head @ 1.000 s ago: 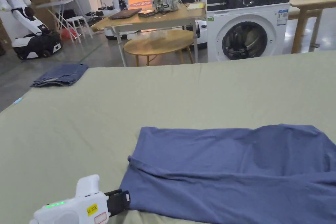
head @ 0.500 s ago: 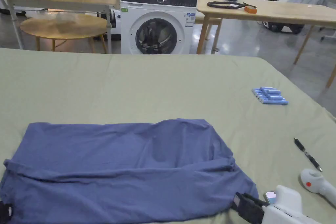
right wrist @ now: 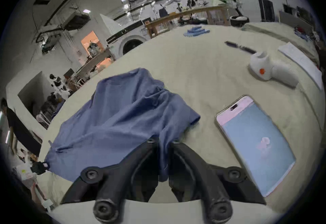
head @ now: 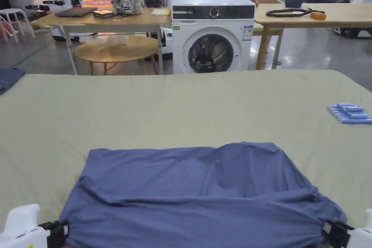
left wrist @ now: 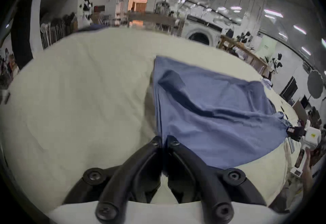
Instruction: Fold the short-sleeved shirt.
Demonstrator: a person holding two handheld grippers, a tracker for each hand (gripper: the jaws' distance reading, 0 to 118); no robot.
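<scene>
A blue short-sleeved shirt (head: 196, 194) lies folded lengthwise on the pale green table (head: 181, 107), stretched left to right near the front edge. My left gripper (head: 60, 232) is shut on the shirt's near left corner; in the left gripper view the jaws of that gripper (left wrist: 164, 141) pinch the cloth (left wrist: 211, 113). My right gripper (head: 332, 232) is shut on the near right corner, and the right gripper view has its jaws (right wrist: 162, 141) closed on the fabric (right wrist: 123, 122). The cloth is pulled taut between the two corners.
A phone (right wrist: 254, 141), a white handheld device (right wrist: 269, 69) and a pen (right wrist: 240, 47) lie right of the shirt. Blue tubes (head: 350, 113) sit at the far right. Another folded blue garment (head: 9, 78) rests at the table's far left. A washing machine (head: 212, 32) stands beyond.
The head camera swung from left to right and back to centre. The shirt lies much as before, with both grippers still holding its near corners.
</scene>
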